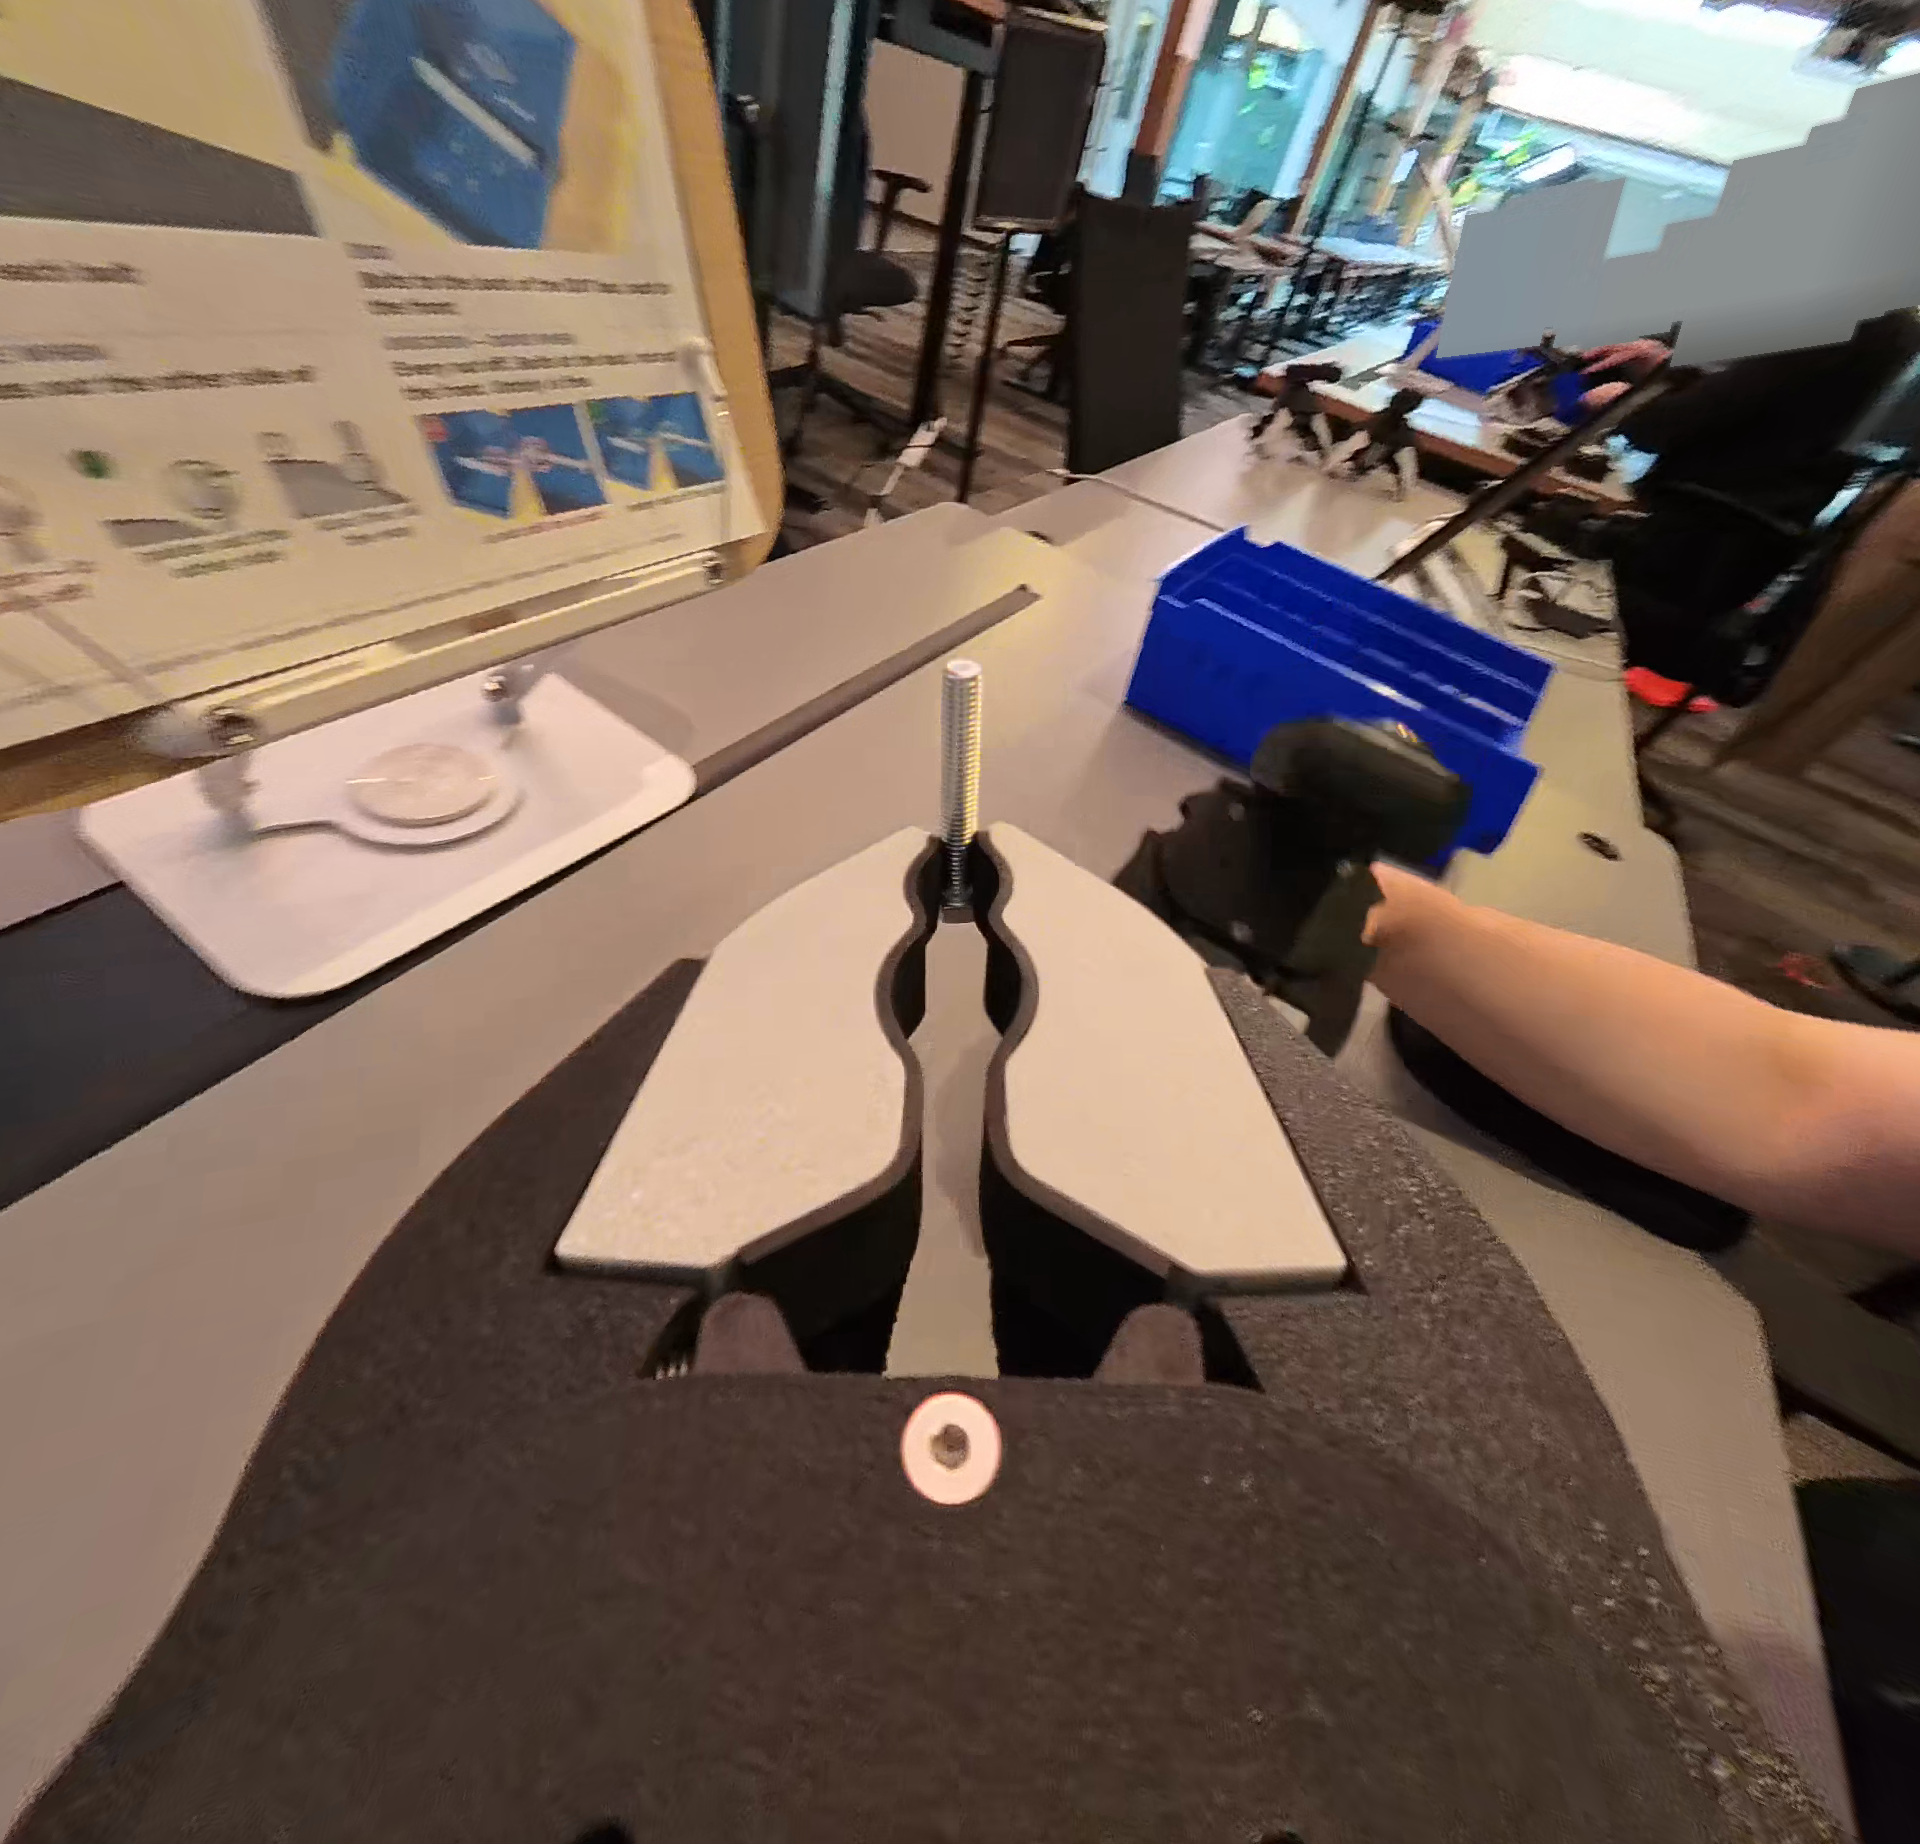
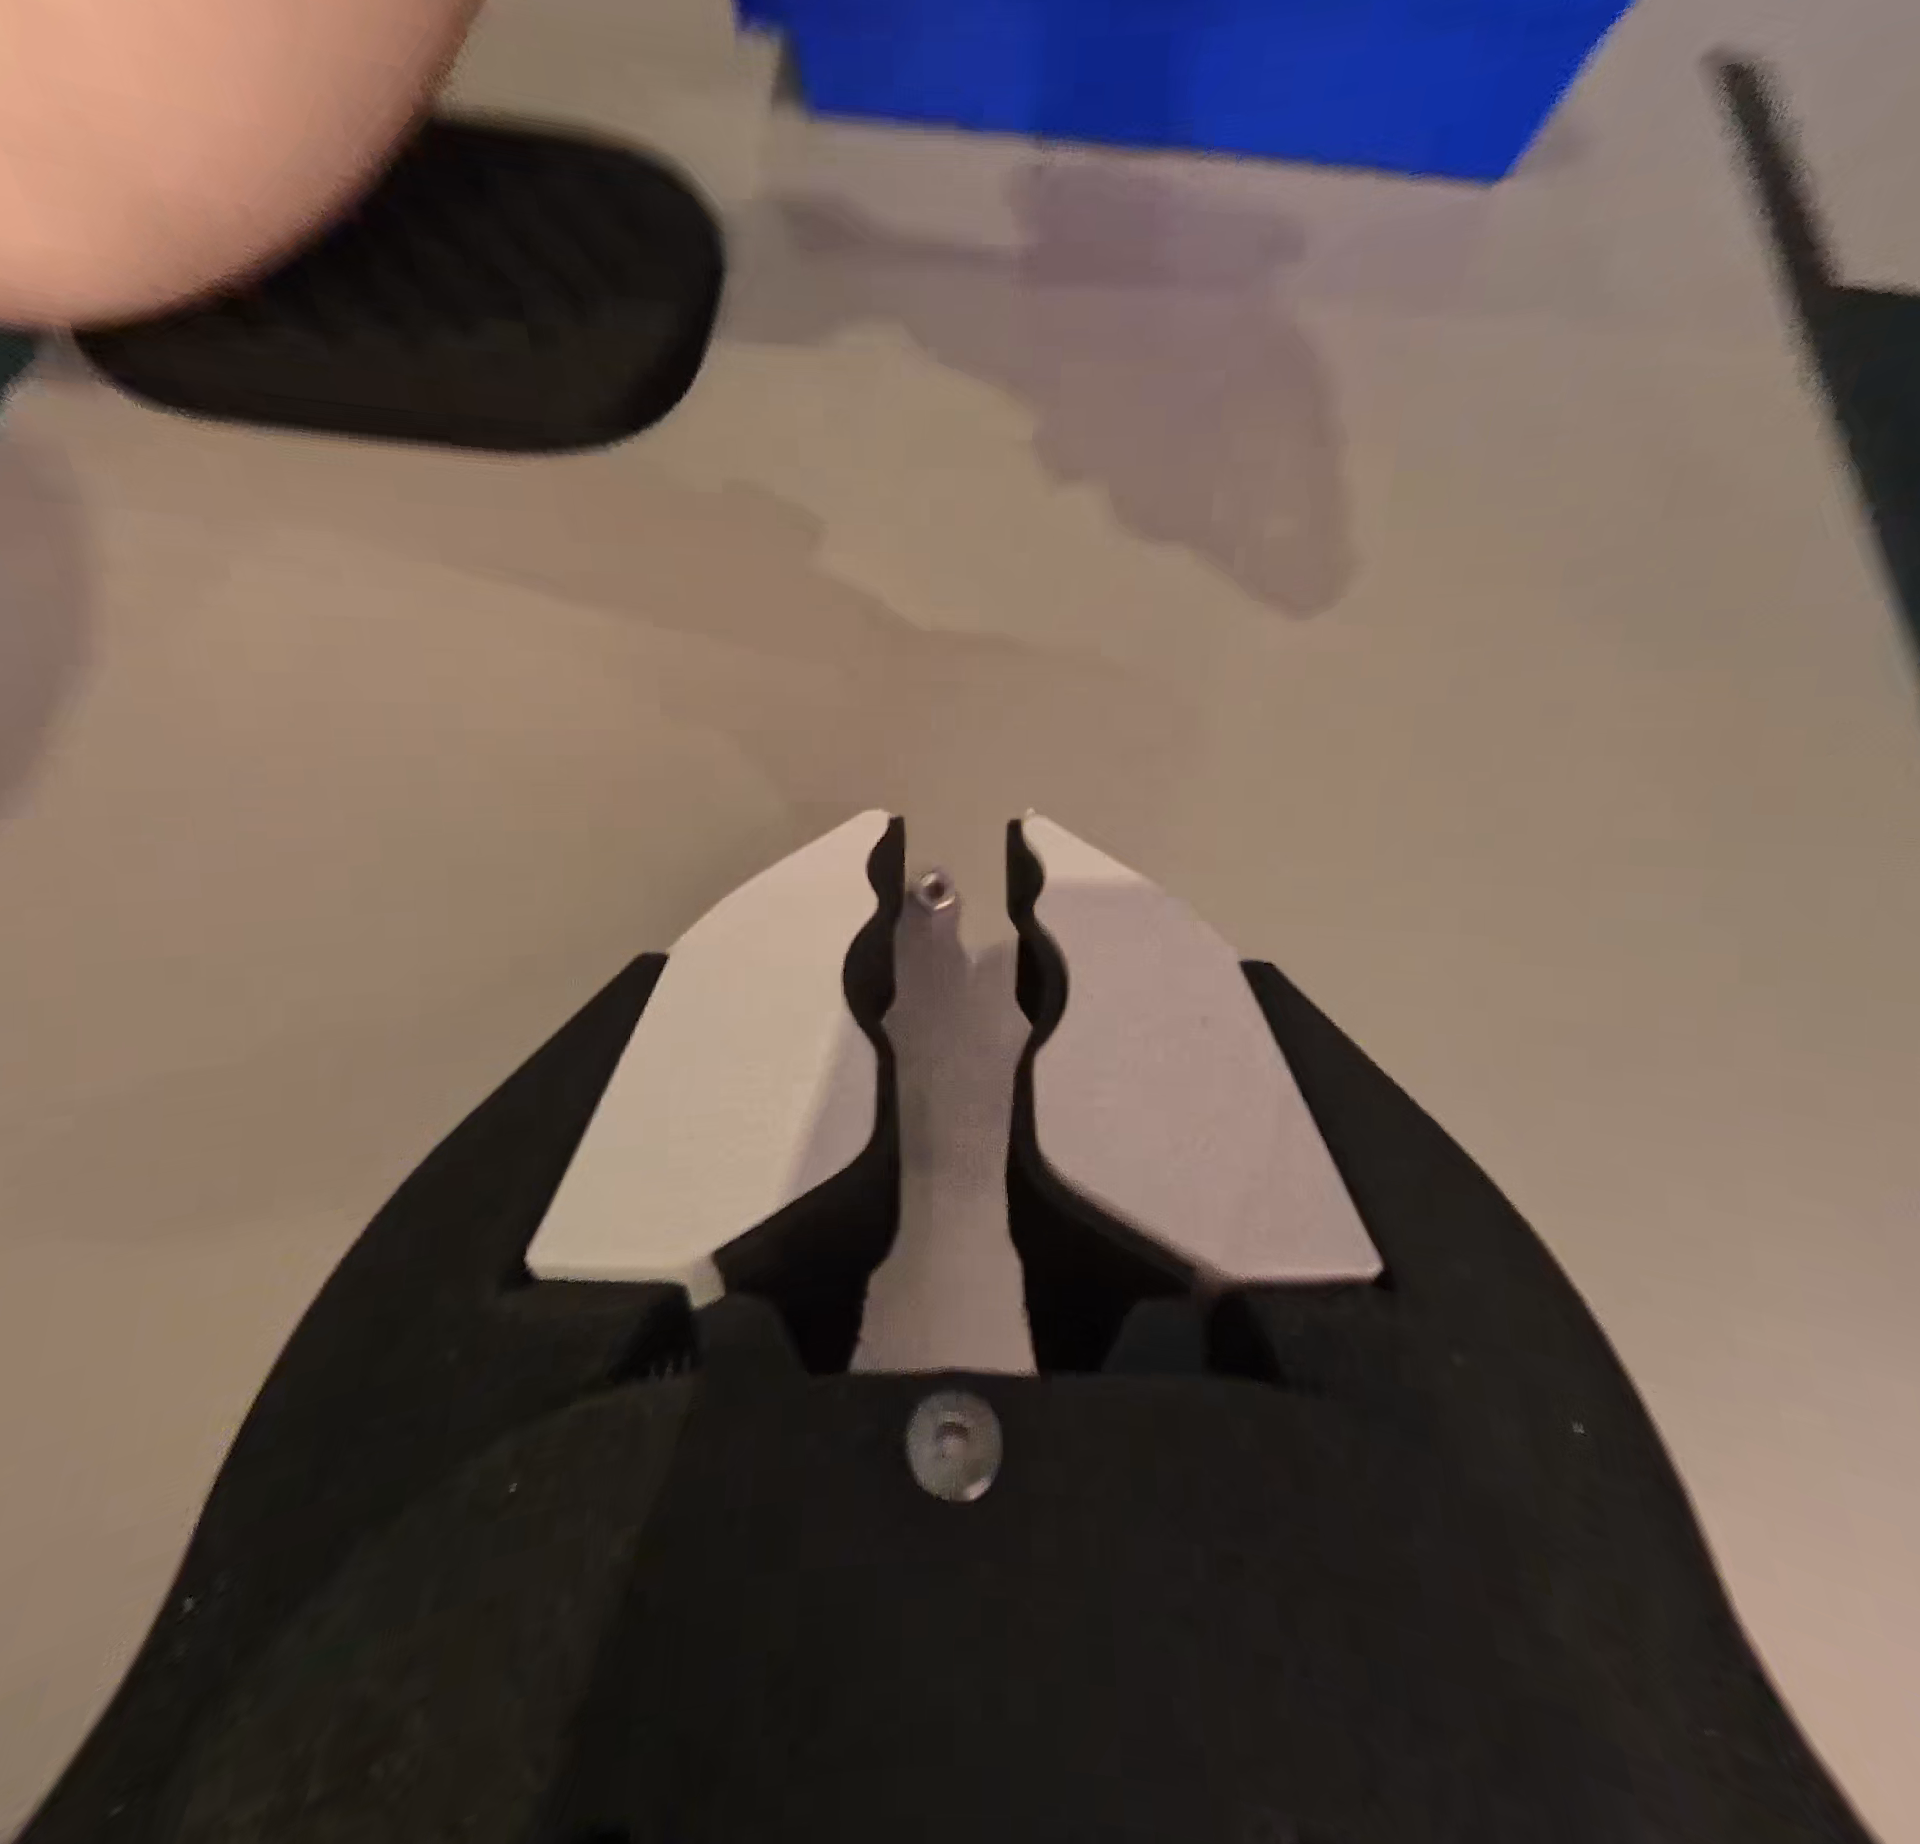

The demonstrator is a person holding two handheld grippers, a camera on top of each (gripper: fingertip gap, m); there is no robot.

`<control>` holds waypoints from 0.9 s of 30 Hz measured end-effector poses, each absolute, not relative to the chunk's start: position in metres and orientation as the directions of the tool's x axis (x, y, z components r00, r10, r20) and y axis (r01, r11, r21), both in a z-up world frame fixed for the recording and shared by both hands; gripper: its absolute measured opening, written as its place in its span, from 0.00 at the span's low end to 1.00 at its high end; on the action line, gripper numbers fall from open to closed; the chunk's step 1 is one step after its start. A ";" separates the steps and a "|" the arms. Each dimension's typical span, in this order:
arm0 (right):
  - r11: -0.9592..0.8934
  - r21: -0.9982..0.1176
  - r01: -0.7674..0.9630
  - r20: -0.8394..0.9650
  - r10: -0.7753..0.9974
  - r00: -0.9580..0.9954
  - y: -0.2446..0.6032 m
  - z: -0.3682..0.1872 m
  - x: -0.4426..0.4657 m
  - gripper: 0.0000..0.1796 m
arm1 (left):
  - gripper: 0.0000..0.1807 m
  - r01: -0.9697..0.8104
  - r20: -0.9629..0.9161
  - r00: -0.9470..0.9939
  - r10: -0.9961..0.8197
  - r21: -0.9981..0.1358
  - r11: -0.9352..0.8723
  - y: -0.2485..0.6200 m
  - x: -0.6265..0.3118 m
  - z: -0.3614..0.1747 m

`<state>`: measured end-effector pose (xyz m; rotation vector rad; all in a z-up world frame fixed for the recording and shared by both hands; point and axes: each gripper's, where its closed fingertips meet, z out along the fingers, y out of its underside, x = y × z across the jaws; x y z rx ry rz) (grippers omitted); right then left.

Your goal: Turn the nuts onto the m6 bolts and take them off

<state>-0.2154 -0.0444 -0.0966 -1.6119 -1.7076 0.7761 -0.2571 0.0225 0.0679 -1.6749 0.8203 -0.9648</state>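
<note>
- While the left gripper (image 1: 958, 859) sits low over the grey table (image 1: 416, 1119), its two pale fingers (image 1: 790, 1046) are pinched in tight on the head end of an m6 bolt (image 1: 959, 755). Threaded shank sticks straight up past the tips, nothing on the threads afaict.
- Right gripper (image 2: 956, 838) is pointing down at the tabletop (image 2: 1455, 859), jaws parted a little, narrow gap, not clamping anything.
- Small silver nut (image 2: 932, 890) lies on the table in that gap, closer to the left-side finger (image 2: 769, 1046), looks just apart from it tbh. Pic's a bit blurry so can't swear to it.
- From the left cam you can see the right gripper (image 1: 1340, 838) off to the right of the bolt w/ a bare forearm (image 1: 1621, 1046) behind it. Its tips are hidden there.
- Blue plastic bin (image 1: 1340, 651) sits further back on the table, beyond the right gripper. Same bin (image 2: 1195, 28) fills the top edge of the right cam.
- Black oval pad-ish thing (image 2: 436, 298) at upper left of the right cam, partly under a blurry bit of skin (image 2: 187, 80). Can't tell what it is.
- Left side of the left cam: an instruction sheet in a clear stand (image 1: 343, 267), tilted, on a white base plate (image 1: 395, 838).
</note>
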 end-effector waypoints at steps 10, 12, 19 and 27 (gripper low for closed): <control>0.077 -0.641 0.763 0.097 0.995 -0.019 -0.042 -0.146 -0.219 0.11 | 0.03 -0.116 0.181 0.490 -0.853 -0.956 -0.269 0.025 -0.264 0.064; 0.046 -0.650 0.759 0.065 0.998 -0.005 -0.044 -0.146 -0.222 0.11 | 0.03 -0.129 0.175 0.493 -0.852 -0.954 -0.271 0.025 -0.263 0.062; 0.005 -0.587 0.809 0.041 0.999 0.024 -0.045 -0.156 -0.223 0.09 | 0.03 -0.169 0.158 0.495 -0.854 -0.947 -0.273 0.024 -0.260 0.057; 0.008 -0.574 0.819 0.040 0.999 0.018 -0.045 -0.157 -0.222 0.05 | 0.03 -0.227 0.146 0.477 -0.866 -0.932 -0.282 0.021 -0.257 0.047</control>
